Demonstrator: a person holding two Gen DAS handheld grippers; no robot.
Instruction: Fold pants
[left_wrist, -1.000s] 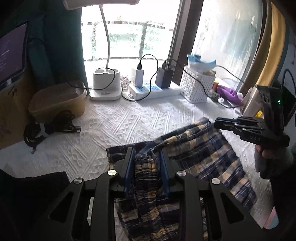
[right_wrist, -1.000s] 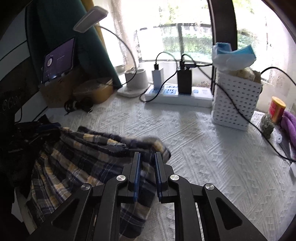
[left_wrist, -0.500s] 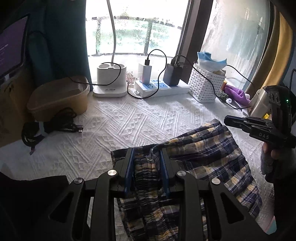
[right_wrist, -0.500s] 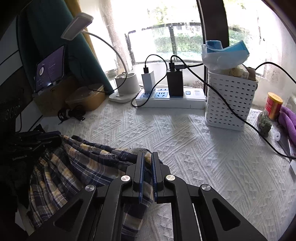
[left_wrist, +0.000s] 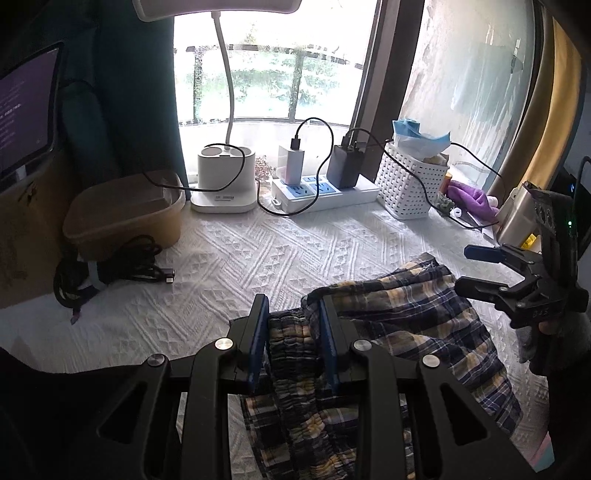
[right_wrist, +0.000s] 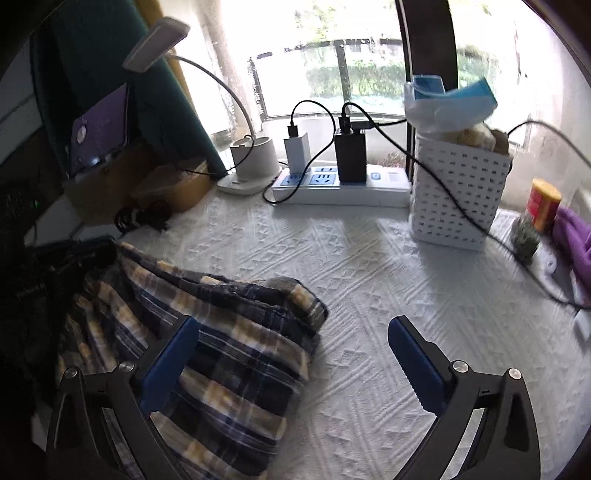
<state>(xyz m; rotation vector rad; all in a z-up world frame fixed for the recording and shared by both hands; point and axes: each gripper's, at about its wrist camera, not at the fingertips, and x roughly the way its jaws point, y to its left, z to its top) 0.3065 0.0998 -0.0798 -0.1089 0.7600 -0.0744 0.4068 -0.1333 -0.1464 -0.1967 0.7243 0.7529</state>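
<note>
Left gripper (left_wrist: 291, 334) clenched on gathered elastic waistband of navy-and-yellow plaid cotton pants (left_wrist: 399, 325). Right gripper (right_wrist: 291, 354) released, jaws opening wide (blue pads clear of cloth, left pad above plaid, right pad above cover). Pants lie rumpled on white textured table cover (right_wrist: 369, 266), near front edge, well apart from white power strip (right_wrist: 343, 186).

White textured cloth (left_wrist: 280, 258) covers the surface. Along the window: white lamp base (left_wrist: 225, 181), power strip (left_wrist: 325, 194) carrying a white charger (left_wrist: 291, 164) and a dark adapter (left_wrist: 345, 166), white perforated basket (left_wrist: 412, 184). Tan lidded container (left_wrist: 125, 214) at left, coiled black cable (left_wrist: 110, 273) just beside it. Purple cloth (left_wrist: 472, 197) and a red-and-yellow can (right_wrist: 543, 203) at right.
</note>
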